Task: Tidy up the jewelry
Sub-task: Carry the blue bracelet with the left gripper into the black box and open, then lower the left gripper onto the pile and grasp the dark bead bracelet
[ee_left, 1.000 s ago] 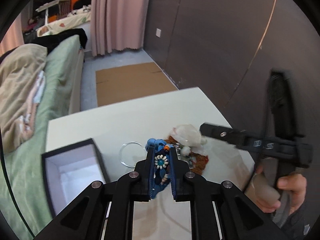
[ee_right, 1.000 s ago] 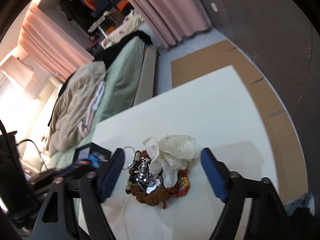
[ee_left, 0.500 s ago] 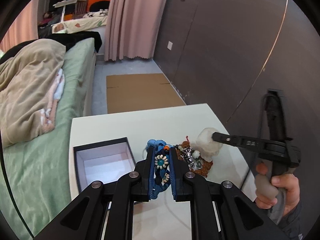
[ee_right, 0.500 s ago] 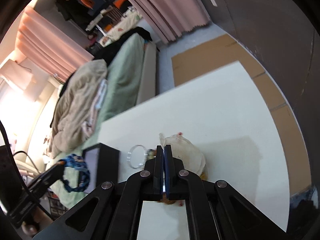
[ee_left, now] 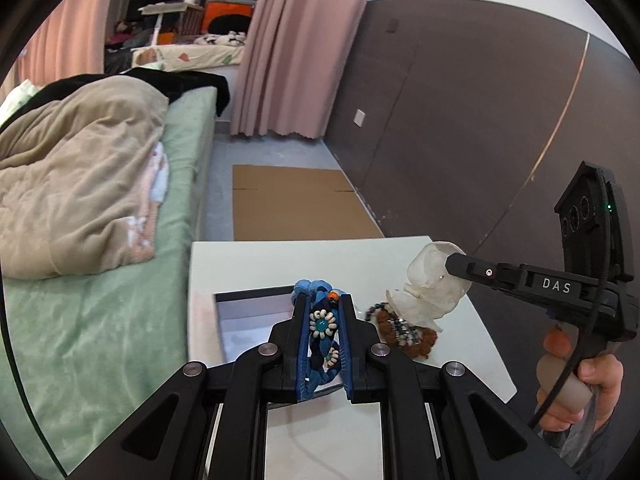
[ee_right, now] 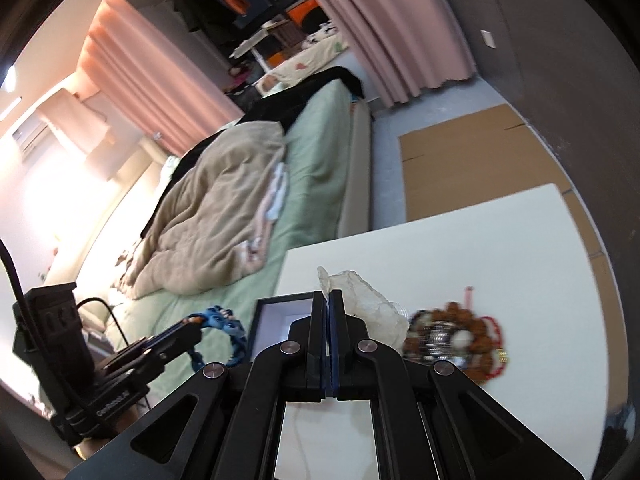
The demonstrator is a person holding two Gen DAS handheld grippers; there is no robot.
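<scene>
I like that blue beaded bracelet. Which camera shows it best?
The left wrist view: the blue beaded bracelet sits sharp and close between the left tongs. The right wrist view shows it small, from the side.

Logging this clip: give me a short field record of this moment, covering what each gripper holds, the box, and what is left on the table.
left gripper: shut on a blue braided bracelet with white bead flowers, held above the box
right gripper: shut on a translucent white flower-shaped ornament, lifted off the table
box: black open box with a white inside, on the table's bed-side part; contents not visible
pile: brown bead strands, silver pieces and red beads, lying on the table
table: white tabletop
</scene>
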